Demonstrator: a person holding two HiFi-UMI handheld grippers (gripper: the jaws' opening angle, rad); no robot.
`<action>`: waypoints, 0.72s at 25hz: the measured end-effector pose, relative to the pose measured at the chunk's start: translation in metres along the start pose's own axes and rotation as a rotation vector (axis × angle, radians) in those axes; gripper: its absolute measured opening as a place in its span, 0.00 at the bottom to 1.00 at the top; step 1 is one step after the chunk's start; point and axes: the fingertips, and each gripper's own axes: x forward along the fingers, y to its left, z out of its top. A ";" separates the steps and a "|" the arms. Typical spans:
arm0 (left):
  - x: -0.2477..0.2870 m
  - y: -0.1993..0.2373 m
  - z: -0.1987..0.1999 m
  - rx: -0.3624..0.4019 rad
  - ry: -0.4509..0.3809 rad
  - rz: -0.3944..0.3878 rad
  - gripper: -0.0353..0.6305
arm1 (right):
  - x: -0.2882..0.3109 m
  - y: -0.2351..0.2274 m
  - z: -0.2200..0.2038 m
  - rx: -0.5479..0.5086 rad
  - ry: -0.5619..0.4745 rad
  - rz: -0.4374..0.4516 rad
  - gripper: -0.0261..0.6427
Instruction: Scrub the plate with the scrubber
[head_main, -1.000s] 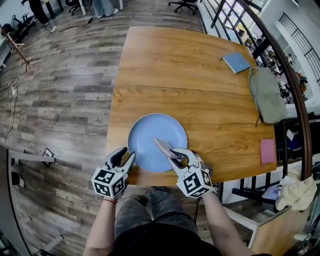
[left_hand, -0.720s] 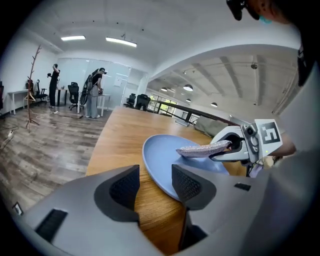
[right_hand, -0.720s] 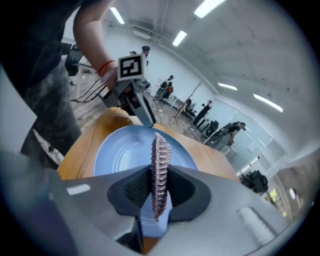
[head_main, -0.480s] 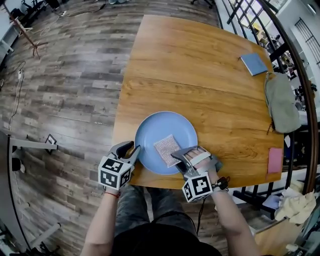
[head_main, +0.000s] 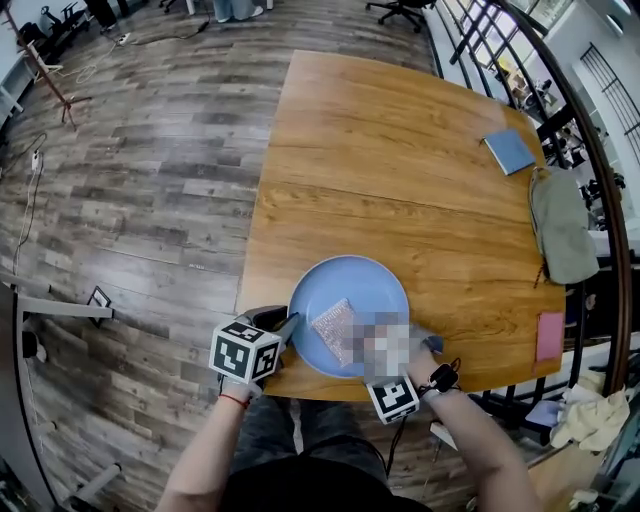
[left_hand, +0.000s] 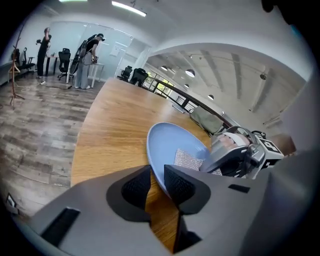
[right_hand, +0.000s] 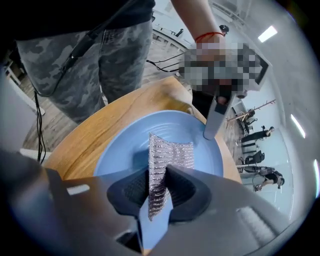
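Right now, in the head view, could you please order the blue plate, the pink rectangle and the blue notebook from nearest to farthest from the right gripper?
Measured from the right gripper:
1. Blue plate: directly beneath it, at the near edge of the table.
2. Pink rectangle: off to the right, by the same near edge.
3. Blue notebook: far side, towards the right.

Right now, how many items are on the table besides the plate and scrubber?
3, all at the right edge of the table: a blue notebook farthest away, a grey bag next, a pink card nearest. The near edge is partly hidden.
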 end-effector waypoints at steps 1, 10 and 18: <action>0.001 0.000 0.000 0.004 0.007 0.003 0.18 | 0.003 -0.004 0.003 -0.031 0.000 -0.003 0.17; 0.002 -0.004 0.001 0.086 0.032 0.020 0.17 | 0.023 -0.039 -0.003 0.019 0.071 0.016 0.17; 0.003 -0.003 0.000 0.089 0.051 0.044 0.17 | 0.027 -0.053 -0.033 0.206 0.150 -0.025 0.17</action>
